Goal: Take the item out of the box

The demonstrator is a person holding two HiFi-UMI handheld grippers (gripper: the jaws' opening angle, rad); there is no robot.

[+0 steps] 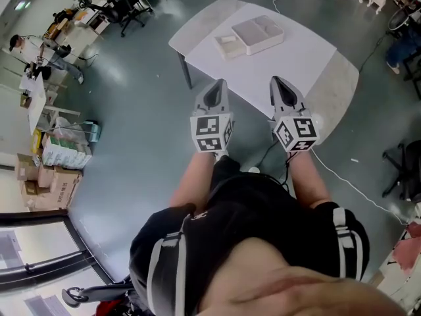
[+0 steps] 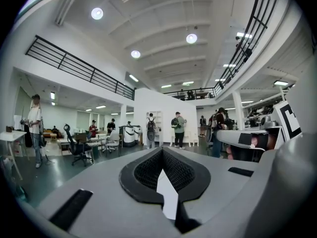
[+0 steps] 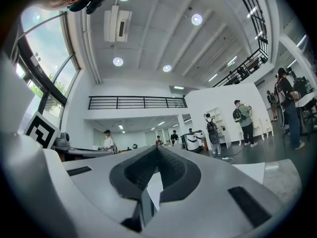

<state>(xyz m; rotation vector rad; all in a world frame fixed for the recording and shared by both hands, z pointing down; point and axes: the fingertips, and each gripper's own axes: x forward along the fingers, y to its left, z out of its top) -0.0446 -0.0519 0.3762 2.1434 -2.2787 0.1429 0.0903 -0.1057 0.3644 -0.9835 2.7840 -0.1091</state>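
**Start position: both grippers short of the counter**

The left gripper [image 1: 216, 92] and right gripper [image 1: 281, 87] are held side by side at waist height. They point towards the white counter with rounded corners [image 1: 289, 58], and neither is over it. This is judged to be a ready posture before the approach, so the task has not begun.

Both pairs of jaws are clenched with nothing between them. Each gripper view confirms this: the dark ribbed pads of the left gripper [image 2: 162, 152] and of the right gripper [image 3: 157, 150] meet at the tip, with only the open hall beyond.

The shallow white rectangular box [image 1: 258, 33] lies near the far edge of the counter. A smaller white flat piece [image 1: 229, 46] lies just beside it on the left. The box is too small in the picture to show what it contains.

Only the head view shows the box and the counter top. The gripper views look out level over the room, so they settle the jaw state but not the target.
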